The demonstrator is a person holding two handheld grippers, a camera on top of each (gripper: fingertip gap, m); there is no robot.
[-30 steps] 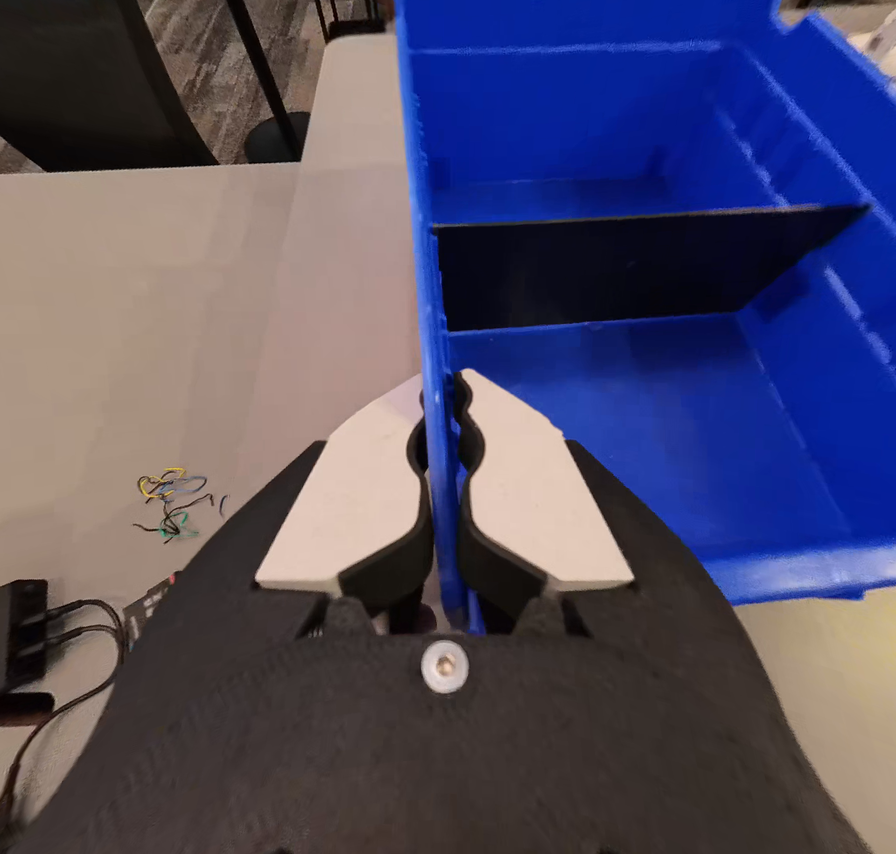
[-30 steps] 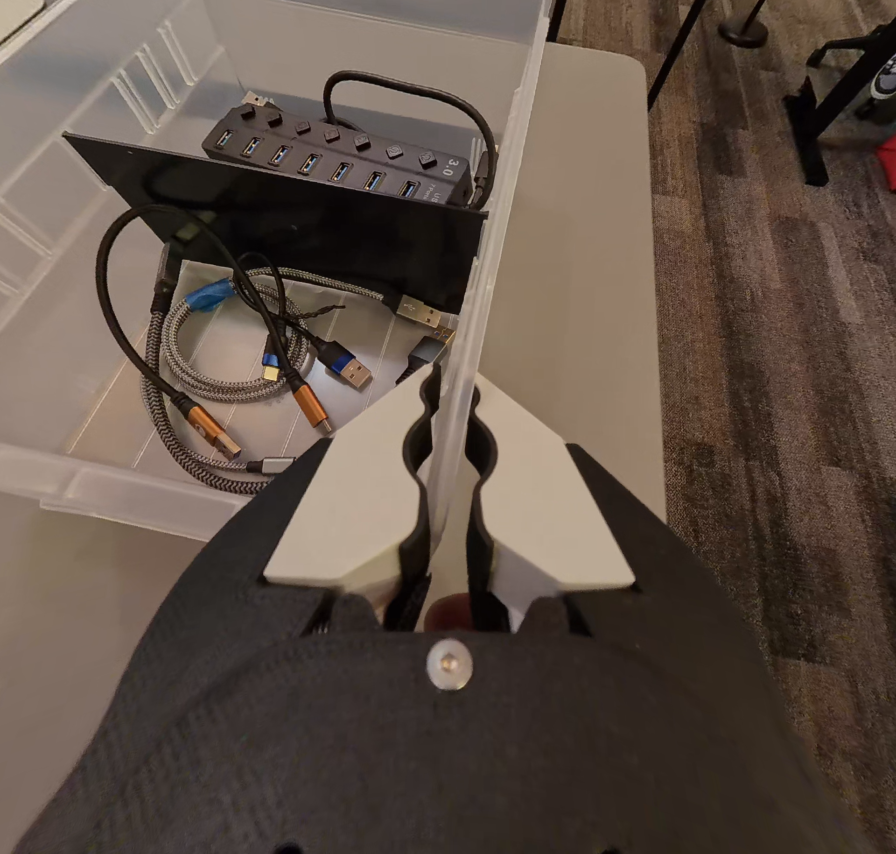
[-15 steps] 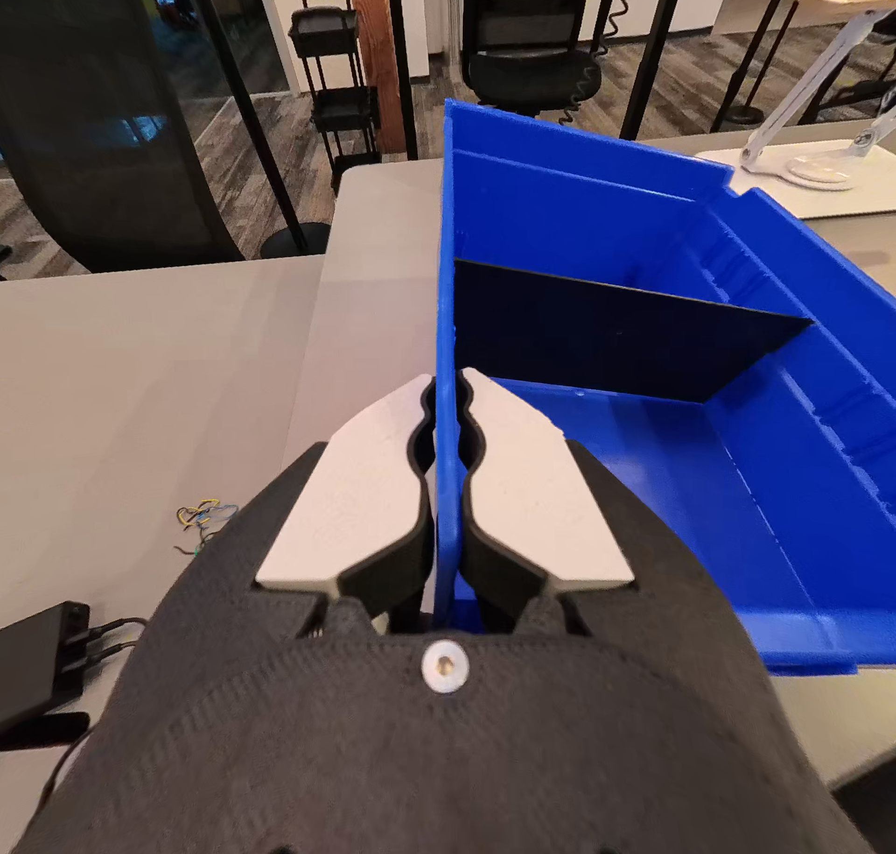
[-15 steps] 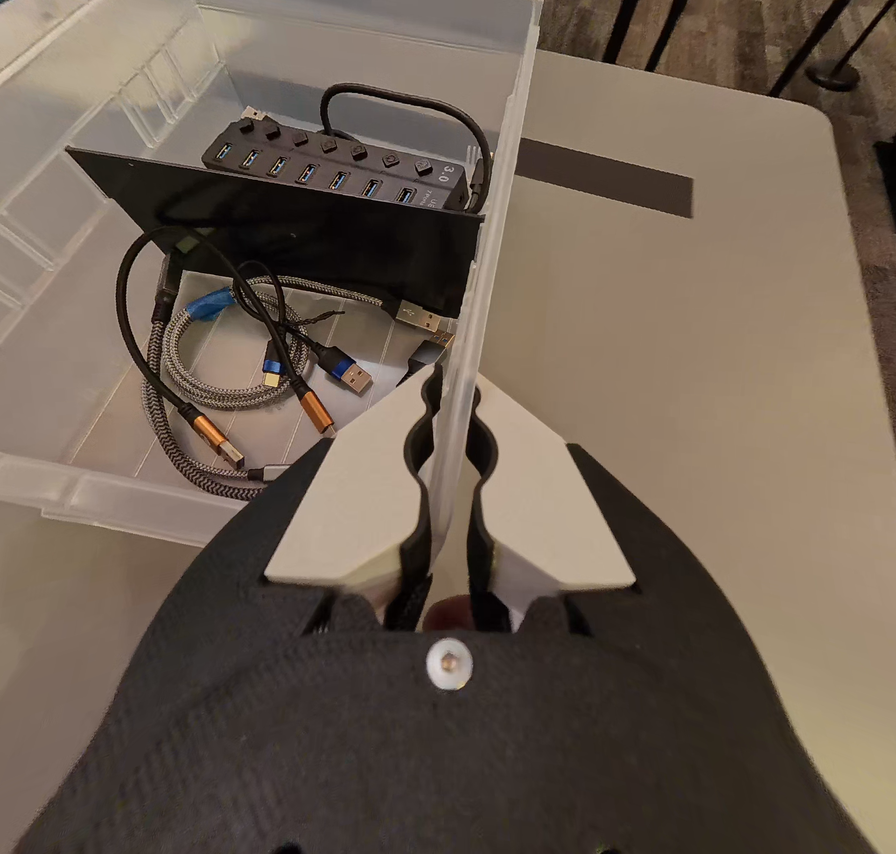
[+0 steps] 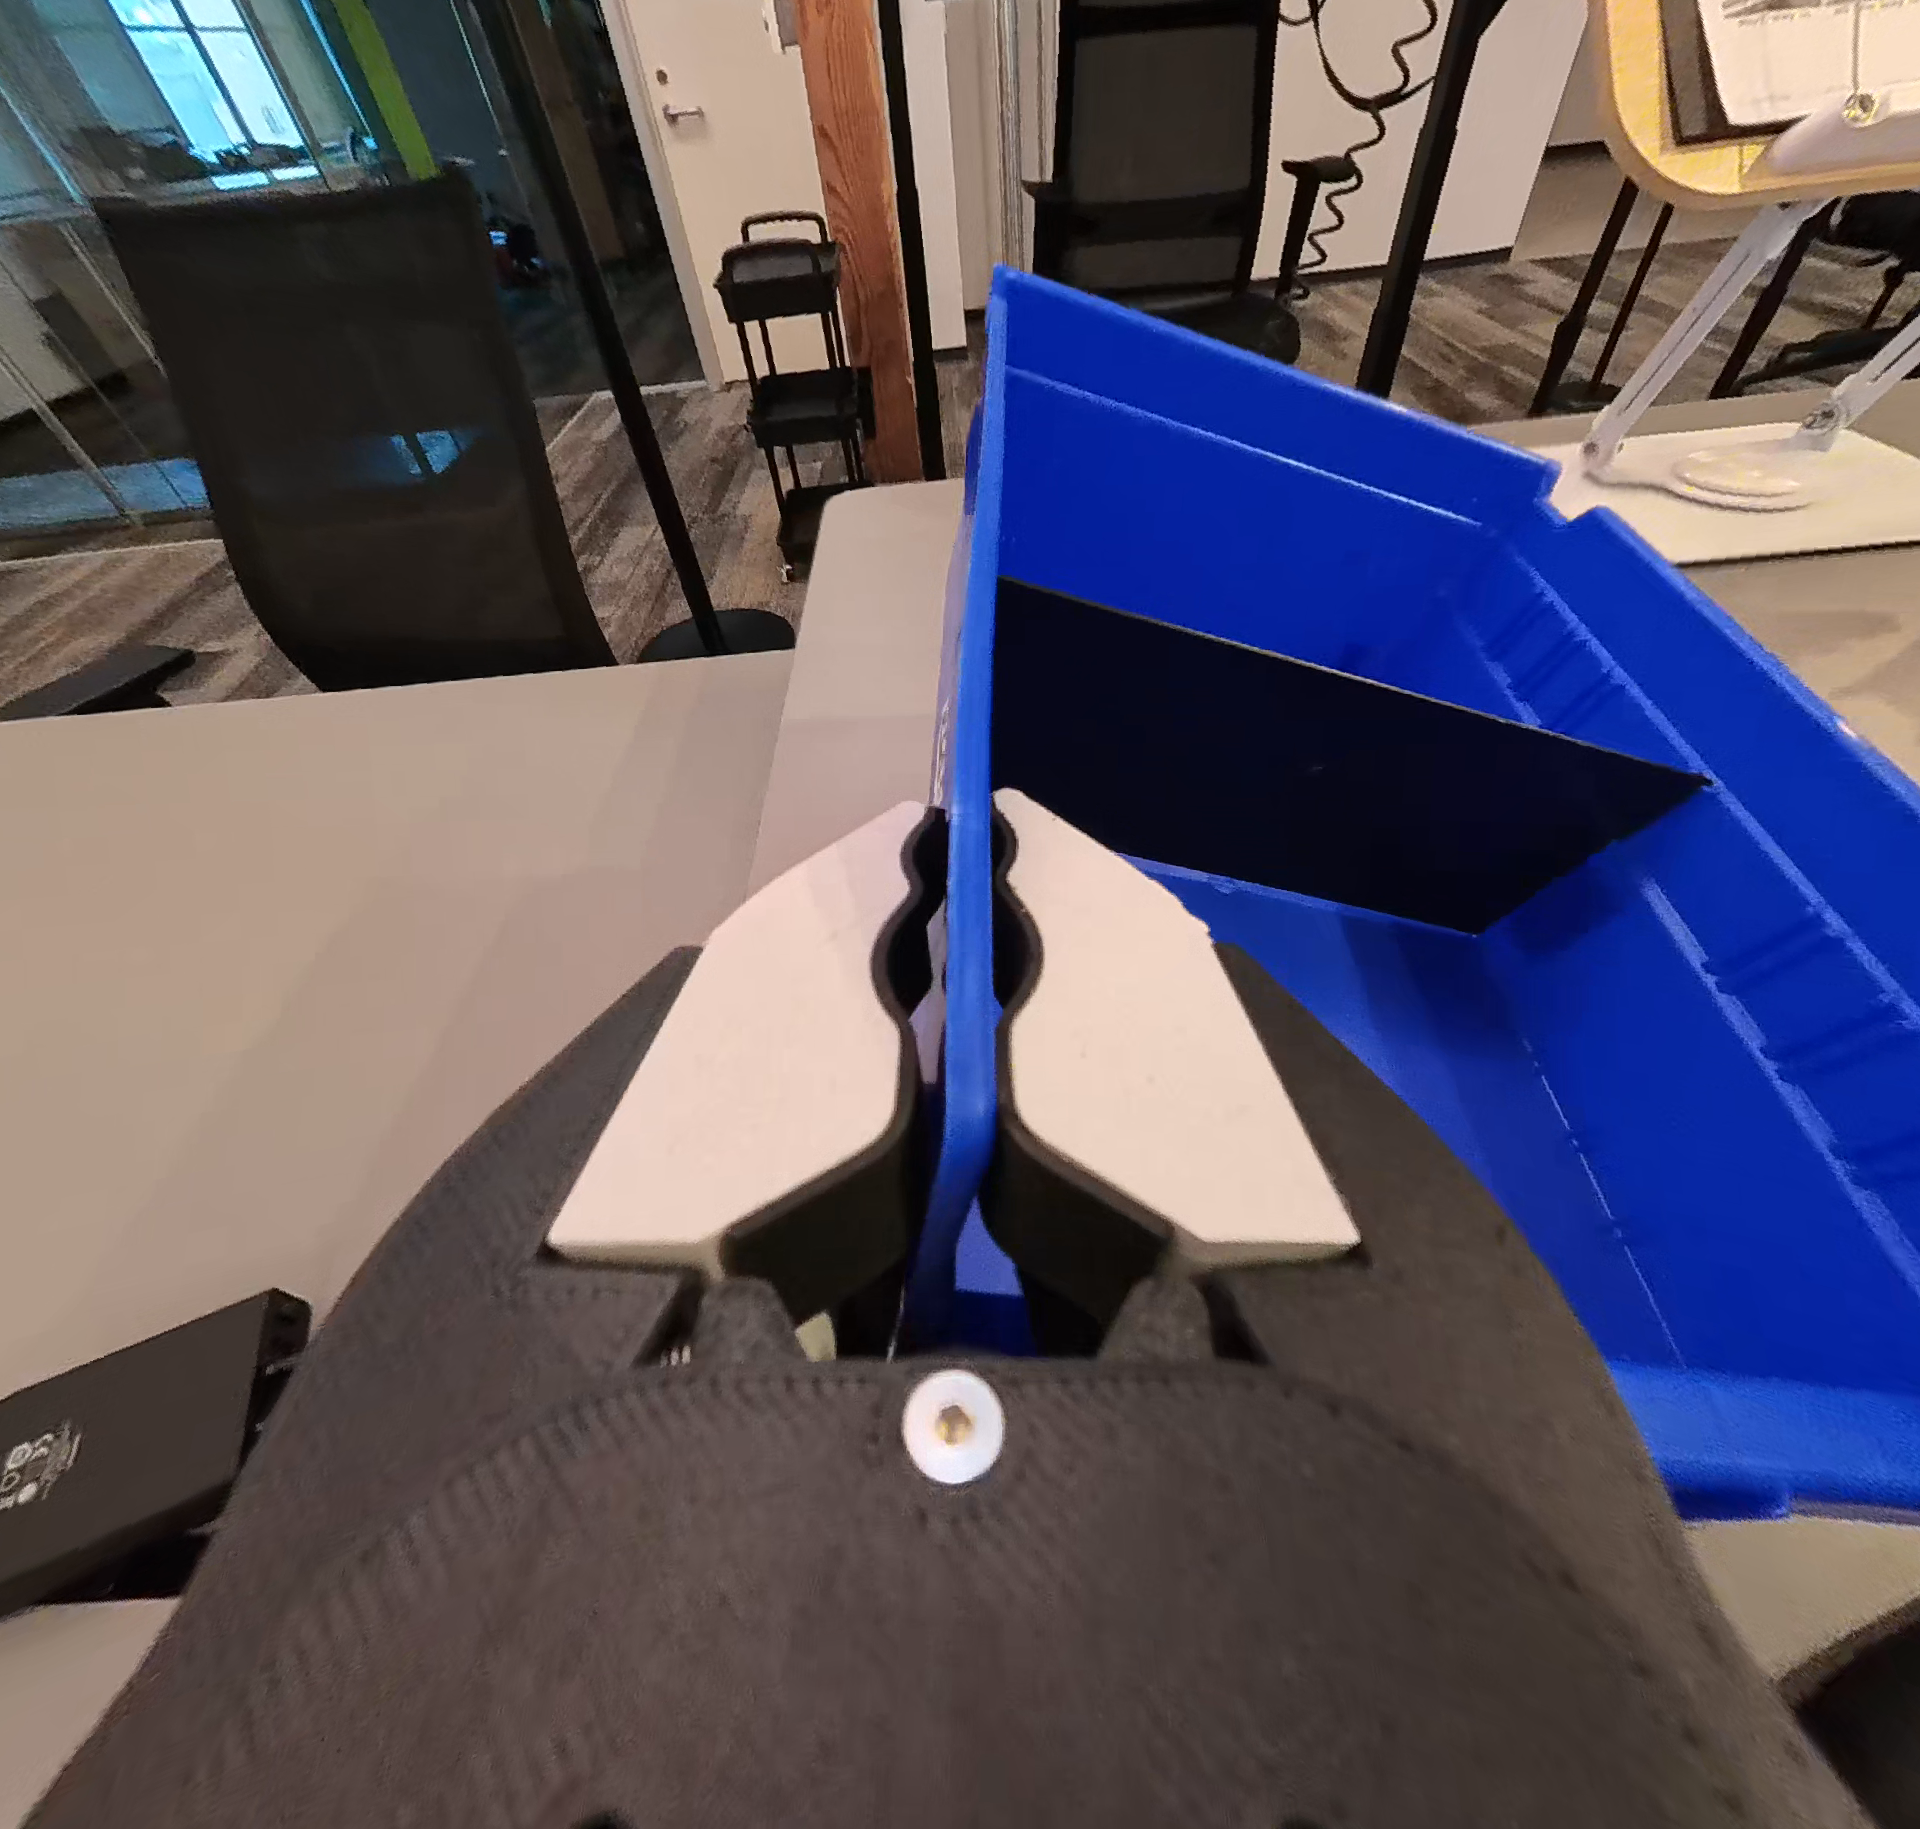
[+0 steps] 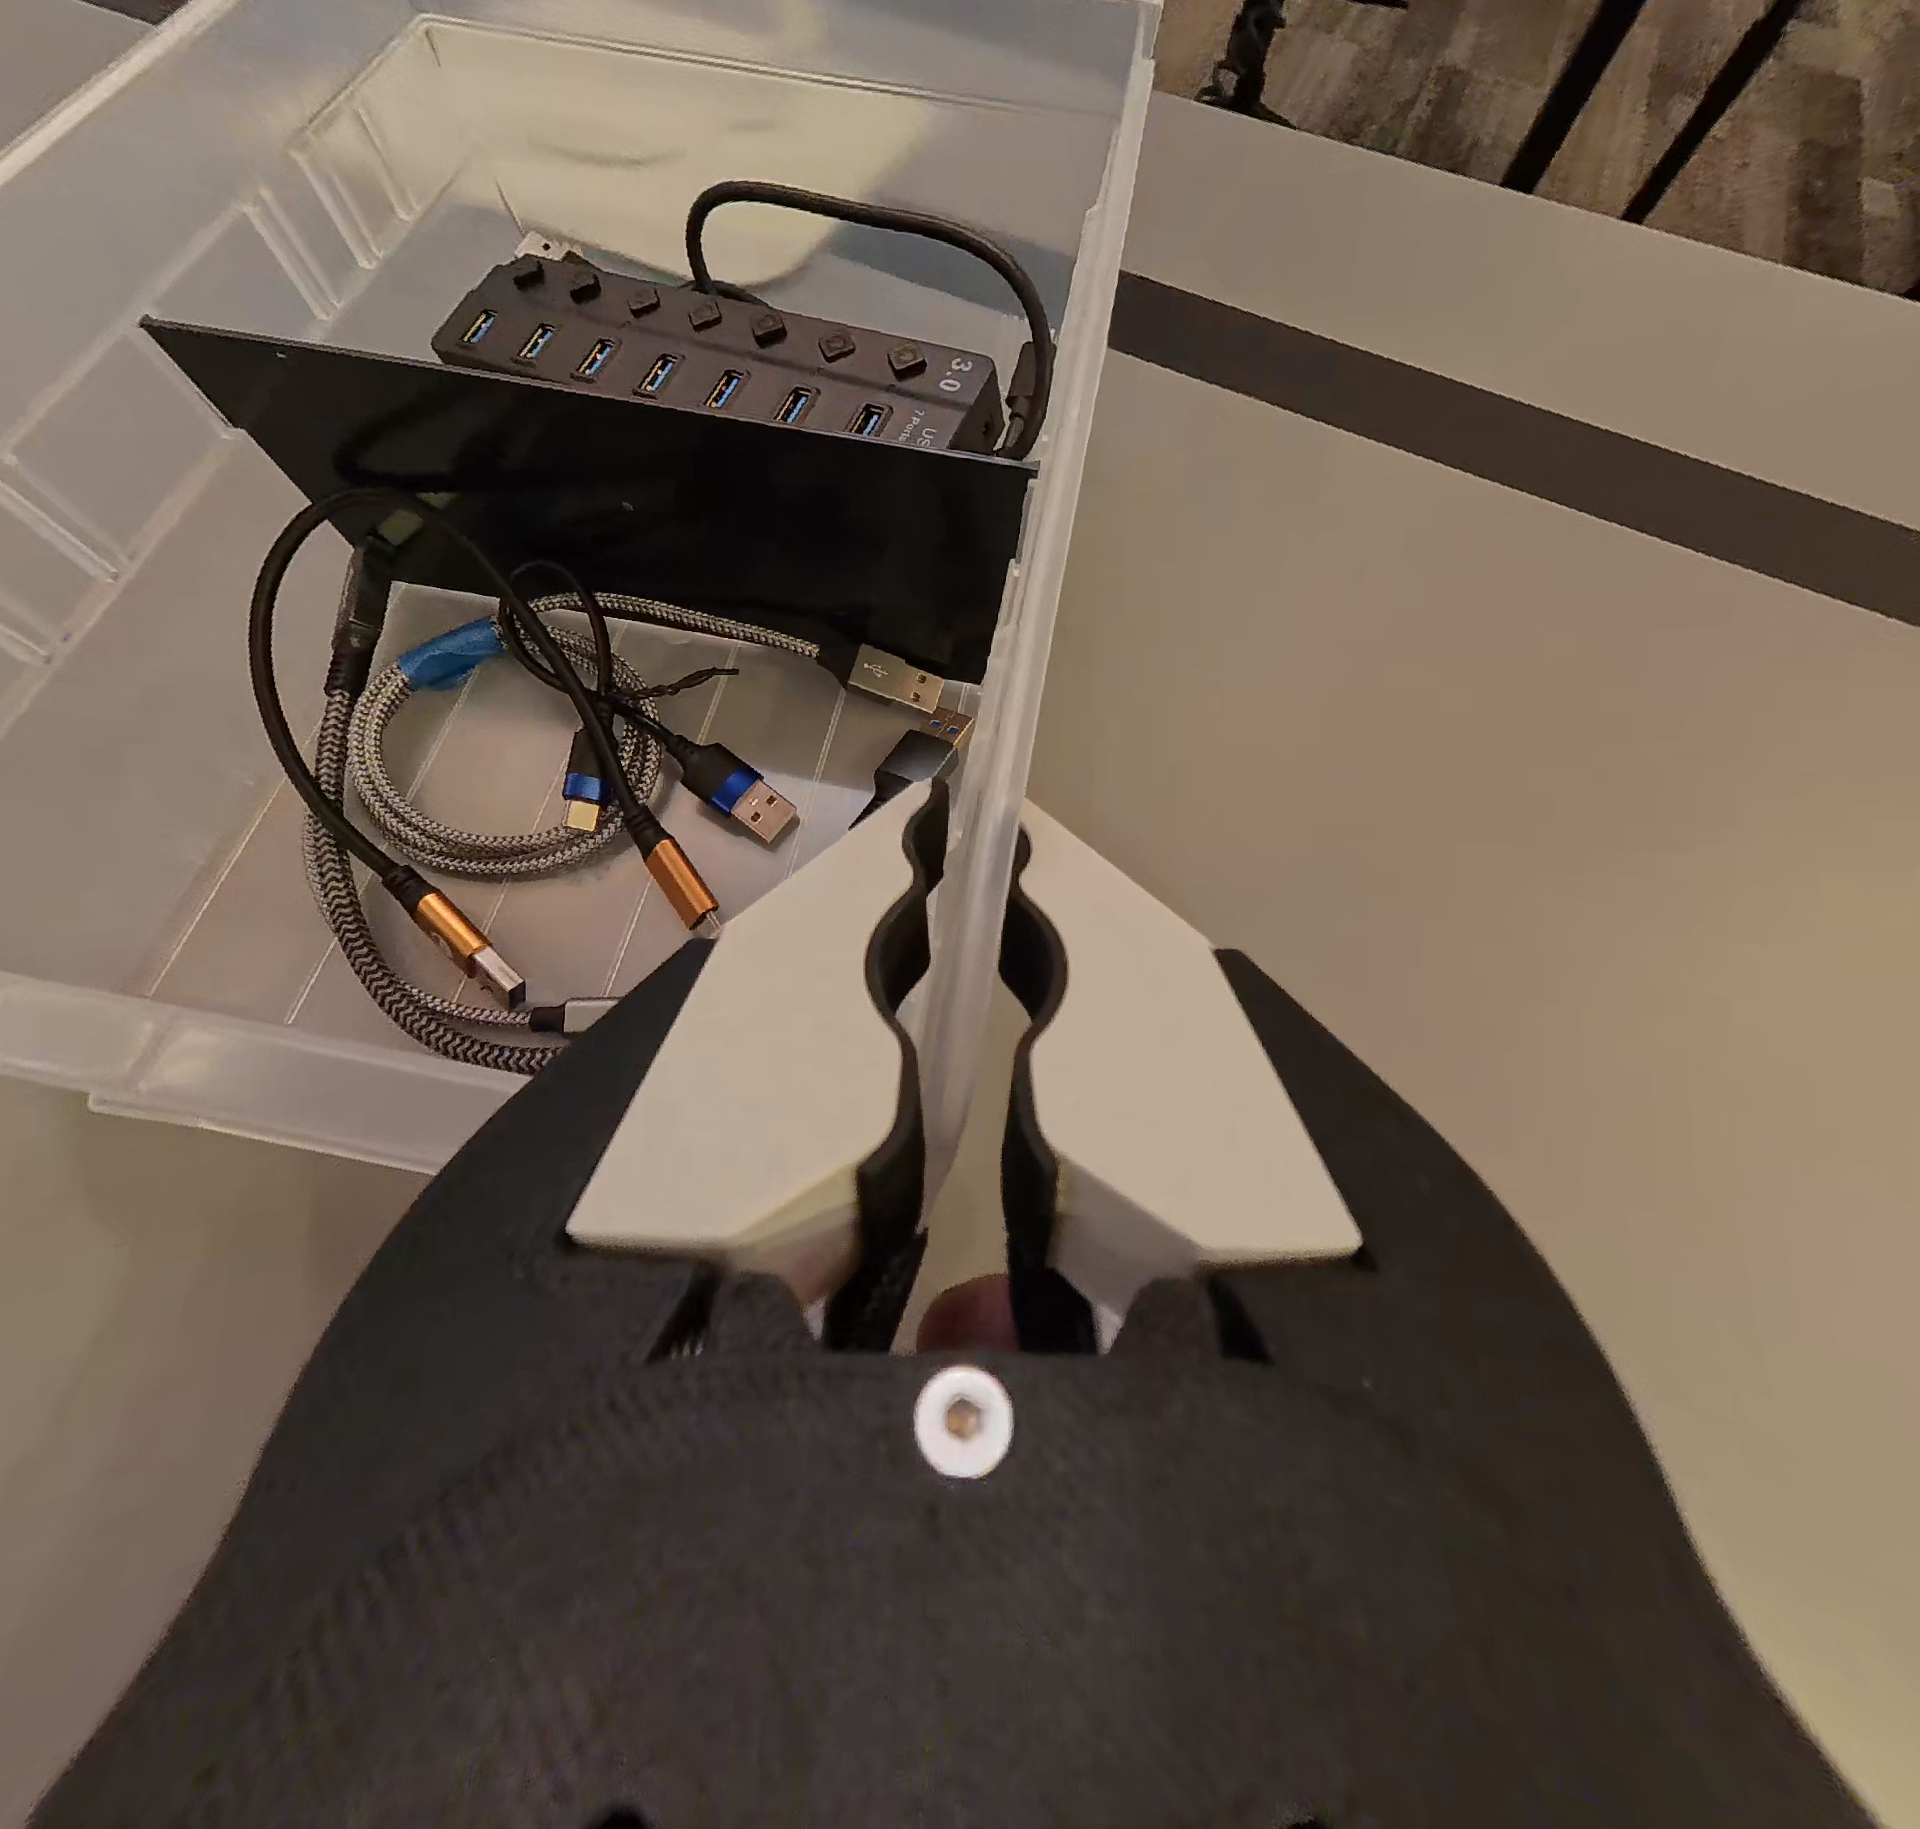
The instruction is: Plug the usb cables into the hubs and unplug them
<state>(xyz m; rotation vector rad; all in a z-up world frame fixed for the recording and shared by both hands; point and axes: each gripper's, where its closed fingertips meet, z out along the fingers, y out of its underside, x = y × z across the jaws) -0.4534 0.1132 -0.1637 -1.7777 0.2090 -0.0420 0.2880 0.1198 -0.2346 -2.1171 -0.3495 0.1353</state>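
My left gripper (image 5: 961,834) is shut on the left wall of an empty blue bin (image 5: 1558,1104), which is lifted and tilted; a black divider (image 5: 1299,771) crosses it. My right gripper (image 6: 971,813) is shut on the right wall of a clear plastic bin (image 6: 1081,429). Behind that bin's black divider (image 6: 623,491) lies a black multi-port USB hub (image 6: 727,366) with its own cable. In front of the divider lie several USB cables (image 6: 499,792), braided grey and black, with orange, blue and silver plugs.
A black box (image 5: 125,1447) lies on the grey table (image 5: 364,896) at the lower left of the left wrist view. Chairs, a cart and a white lamp base (image 5: 1745,470) stand beyond. A dark strip (image 6: 1507,449) crosses the table right of the clear bin. My hands' fingertips stand some 75 cm from each other.
The left gripper has raised and tilted the blue bin, so the view now looks farther out into the room. The right gripper has carried the clear bin over the table, away from the floor edge.
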